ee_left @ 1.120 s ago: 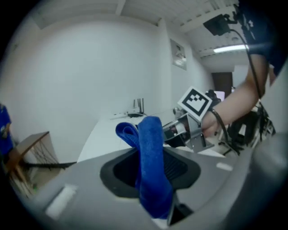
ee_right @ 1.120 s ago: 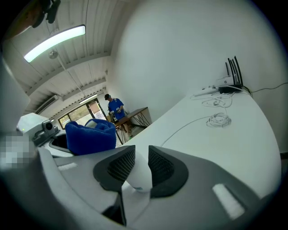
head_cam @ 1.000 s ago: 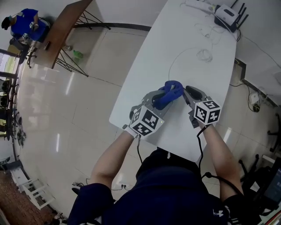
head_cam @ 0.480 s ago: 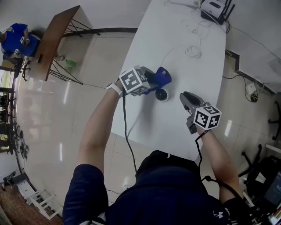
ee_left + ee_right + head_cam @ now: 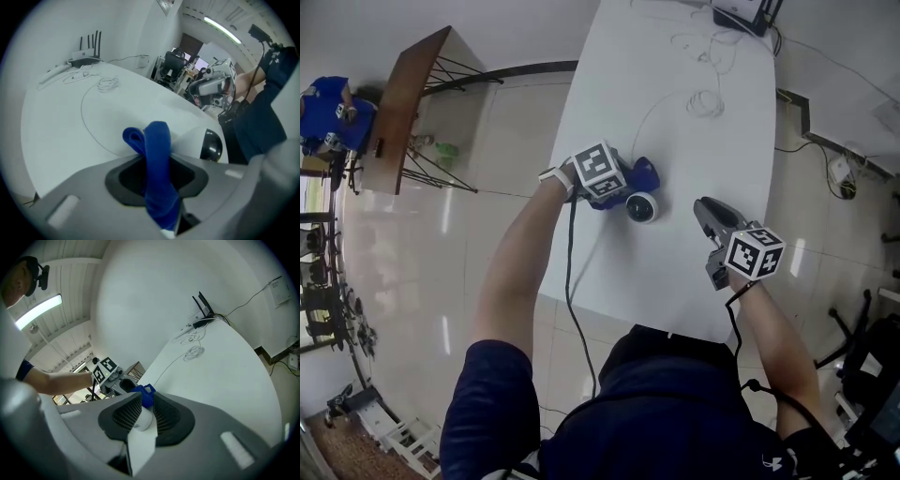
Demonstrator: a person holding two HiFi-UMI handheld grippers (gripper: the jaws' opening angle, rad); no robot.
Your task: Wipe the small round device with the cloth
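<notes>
Tabletop (image 5: 675, 131) holds round device (image 5: 642, 208), blue cloth (image 5: 644, 172) apparently touching it.

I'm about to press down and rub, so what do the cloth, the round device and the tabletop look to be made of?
Cloth: soft blue fabric, likely microfibre; it folds limply and has a fuzzy nap.
Round device: seemingly hard white plastic, with a glossy black face that shows highlights.
Tabletop: smooth, white and faintly glossy, probably laminate; the exact material is unclear.
</notes>
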